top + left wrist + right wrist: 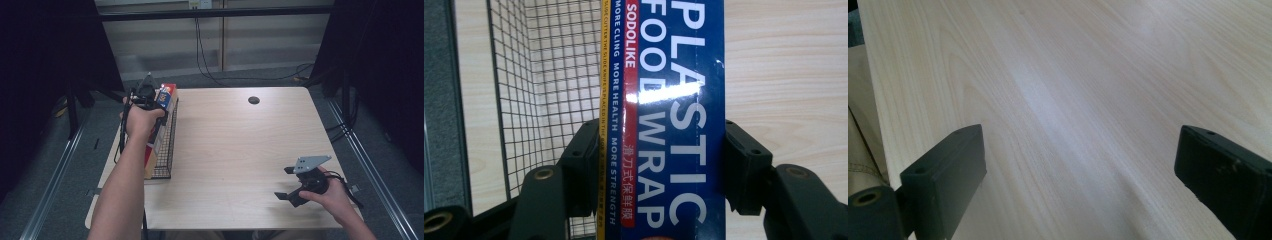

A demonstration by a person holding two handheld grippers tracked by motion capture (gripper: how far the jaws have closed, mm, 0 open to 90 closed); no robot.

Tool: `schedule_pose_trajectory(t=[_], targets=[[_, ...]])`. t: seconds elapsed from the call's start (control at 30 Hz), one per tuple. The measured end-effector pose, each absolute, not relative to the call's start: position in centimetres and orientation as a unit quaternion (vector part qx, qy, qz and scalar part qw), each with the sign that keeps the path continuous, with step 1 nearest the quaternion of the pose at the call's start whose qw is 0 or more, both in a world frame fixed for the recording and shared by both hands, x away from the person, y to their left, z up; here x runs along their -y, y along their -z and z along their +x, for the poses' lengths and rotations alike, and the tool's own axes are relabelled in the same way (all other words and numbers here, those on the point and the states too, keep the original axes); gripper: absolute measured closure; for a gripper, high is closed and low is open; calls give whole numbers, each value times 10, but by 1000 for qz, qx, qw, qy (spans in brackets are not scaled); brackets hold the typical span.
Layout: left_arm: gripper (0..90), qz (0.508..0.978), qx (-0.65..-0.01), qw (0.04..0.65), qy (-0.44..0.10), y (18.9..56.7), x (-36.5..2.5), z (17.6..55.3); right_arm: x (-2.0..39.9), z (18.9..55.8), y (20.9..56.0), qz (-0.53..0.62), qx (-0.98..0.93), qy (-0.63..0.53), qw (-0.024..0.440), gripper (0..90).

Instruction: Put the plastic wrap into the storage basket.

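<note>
- The box of plastic food wrap [664, 120] is long and blue with a red and yellow strip down one side. It stands on end over the wire basket [170, 145] at the left edge of the table [240, 150].
- In the high view the box [162, 107] is tilted slightly, its upper end near the far end of the basket. I cannot tell whether its lower end touches the basket floor.
- The left gripper [659, 165] has its jaws clamped on the two long faces of the box, one pad on each side, gripping across the narrow width.
- In the left gripper view the basket's mesh [544, 80] lies just beside the box on its yellow edge, with bare table on the other side.
- The step in hand looks like settling the box into the basket. To do it well, I would keep the box in line with the basket's long axis and lower it slowly so its corners do not catch the mesh.
- The grip should hold until the box rests on the mesh. Letting go early could tip it out onto the table.
- The right gripper [299, 186] rests well apart, near the table's front right corner. Its jaws stand wide with nothing between them [1078, 170].
</note>
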State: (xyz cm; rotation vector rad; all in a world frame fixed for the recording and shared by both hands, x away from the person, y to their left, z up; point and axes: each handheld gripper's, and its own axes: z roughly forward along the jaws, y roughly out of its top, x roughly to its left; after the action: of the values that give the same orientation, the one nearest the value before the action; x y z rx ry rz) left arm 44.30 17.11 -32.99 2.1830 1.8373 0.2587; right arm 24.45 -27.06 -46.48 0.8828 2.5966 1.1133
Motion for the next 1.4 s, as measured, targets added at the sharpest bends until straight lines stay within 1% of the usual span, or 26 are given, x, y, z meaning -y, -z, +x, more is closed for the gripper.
schedule_pose_trajectory(t=[0.4,0.53,0.57,0.6,1.0,1.33,1.4], targets=[[428,736,-656,136,-94,334,-179,441,271,245,465,297,-873,-376,89,59],[428,736,-657,131,-96,336,-182,440,271,245,464,298,-872,-378,88,59],[428,730,-664,134,-93,337,-181,440,271,244,464,298,-872,-377,88,58],[428,734,-659,132,-95,338,-183,440,271,245,464,298,-872,-378,88,59],[428,721,-673,130,-96,343,-187,439,270,245,464,295,-873,-378,88,58],[427,709,-687,134,-87,347,-194,438,270,244,464,295,-873,-378,89,59],[427,709,-687,127,-92,348,-195,438,270,244,464,295,-873,-377,88,59]])
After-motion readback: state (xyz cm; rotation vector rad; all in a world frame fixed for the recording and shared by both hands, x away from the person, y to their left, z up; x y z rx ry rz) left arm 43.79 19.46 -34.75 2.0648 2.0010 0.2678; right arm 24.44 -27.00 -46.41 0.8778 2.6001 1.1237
